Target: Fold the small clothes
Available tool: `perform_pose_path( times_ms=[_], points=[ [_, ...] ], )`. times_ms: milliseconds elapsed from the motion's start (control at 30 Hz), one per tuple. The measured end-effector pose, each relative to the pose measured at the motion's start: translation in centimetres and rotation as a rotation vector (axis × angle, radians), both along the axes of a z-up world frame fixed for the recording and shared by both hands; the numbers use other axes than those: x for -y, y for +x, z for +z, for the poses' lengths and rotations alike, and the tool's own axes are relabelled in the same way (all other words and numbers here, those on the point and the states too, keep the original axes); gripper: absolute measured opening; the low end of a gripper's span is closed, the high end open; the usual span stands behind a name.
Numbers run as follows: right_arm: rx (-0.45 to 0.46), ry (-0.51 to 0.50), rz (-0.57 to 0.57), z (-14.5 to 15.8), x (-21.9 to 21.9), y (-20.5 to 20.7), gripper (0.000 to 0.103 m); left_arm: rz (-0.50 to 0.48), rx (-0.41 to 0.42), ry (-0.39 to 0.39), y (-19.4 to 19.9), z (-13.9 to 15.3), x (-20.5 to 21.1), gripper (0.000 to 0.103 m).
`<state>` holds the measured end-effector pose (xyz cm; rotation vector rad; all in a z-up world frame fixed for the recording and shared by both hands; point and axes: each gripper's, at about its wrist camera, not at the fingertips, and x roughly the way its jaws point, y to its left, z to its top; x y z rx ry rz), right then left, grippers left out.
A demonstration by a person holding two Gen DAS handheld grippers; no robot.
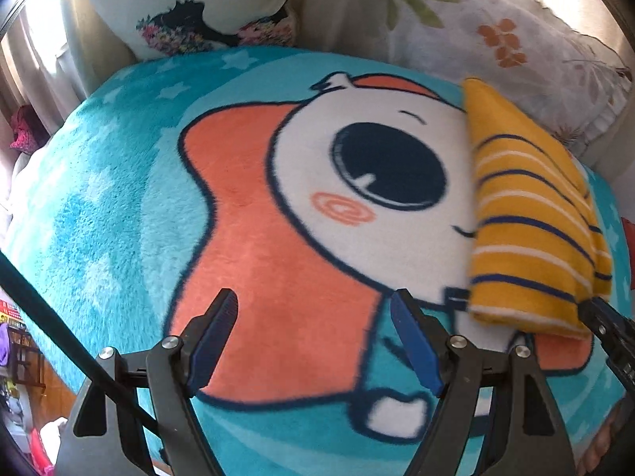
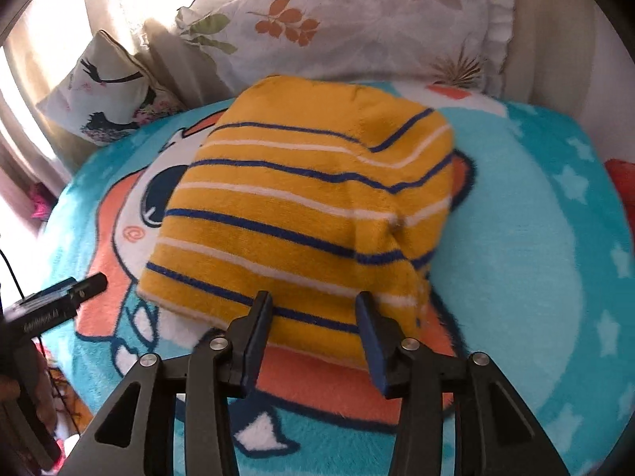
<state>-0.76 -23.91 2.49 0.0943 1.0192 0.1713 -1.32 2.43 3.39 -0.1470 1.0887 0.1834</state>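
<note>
Finishing the fold looks like the step in hand: the yellow striped garment (image 2: pixel 301 214) lies in a compact folded bundle on the bed, on the cartoon blanket (image 2: pixel 535 238), toward the head edge where the floral pillow (image 2: pixel 357 35) and the bird-print cushion (image 2: pixel 107 91) lean.

The right gripper (image 2: pixel 313 309) sits at the bundle's near hem with its jaws apart. The hem lies between them, but the pads do not appear to press on it, so I judge the cloth released rather than held.

The left gripper (image 1: pixel 313 309) hovers over bare blanket beside the bundle, nearer the cushion side, its jaws wide apart and holding nothing.

To do this well, lift the right jaws straight clear so no pad snags the fuzzy knit and drags the top layer open. The far right corner of the bundle looks bunched; if tidying is wanted, press it flat from above, not by pulling sideways. Keep the left jaws away until the right ones are clear.
</note>
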Motion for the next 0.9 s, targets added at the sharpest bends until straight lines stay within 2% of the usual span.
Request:
perform_pose_path(
  times_ms=[100,200,233,333,400,467,500,533,700,800,900],
  points=[
    [-0.031,-0.031,-0.034,-1.0,-0.3,0.0,0.053,-0.019,-0.047,0.007,0.9,-1.3,-1.4,0.078],
    [-0.018,-0.087,-0.068,-1.2,-1.4,-0.4,0.056,-0.026,-0.105,-0.004,1.3,-2.9,-2.8,0.078],
    [-0.014,-0.097,-0.081,-1.2,-1.7,-0.6,0.059,-0.033,-0.090,-0.009,1.2,-2.9,-3.1,0.083],
    [-0.009,-0.124,-0.113,-1.5,-2.3,-1.4,0.063,-0.072,-0.090,0.002,1.3,-2.9,-3.3,0.085],
    [-0.023,-0.135,-0.126,-2.0,-2.7,-1.7,0.069,-0.094,-0.092,0.002,1.2,-3.1,-3.3,0.091],
    [-0.068,-0.118,-0.131,-2.9,-2.9,-1.7,0.079,-0.118,-0.098,0.002,1.2,-3.4,-3.3,0.102],
    [-0.101,-0.095,-0.138,-3.6,-2.9,-1.6,0.079,-0.127,-0.098,0.002,1.2,-3.6,-3.3,0.103],
    [-0.069,-0.112,-0.158,-3.5,-3.1,-2.0,0.081,-0.131,-0.093,0.002,1.1,-3.6,-3.3,0.103],
    [-0.094,-0.145,-0.185,-3.8,-4.0,-2.1,0.090,-0.167,-0.081,0.008,0.7,-3.5,-3.3,0.103],
    [-0.106,-0.145,-0.205,-4.0,-4.2,-2.2,0.102,-0.176,-0.072,0.010,0.4,-3.5,-3.1,0.103],
    [-0.084,-0.144,-0.230,-4.0,-4.4,-2.6,0.103,-0.187,-0.067,0.011,-0.1,-3.3,-2.9,0.103]
  ],
)
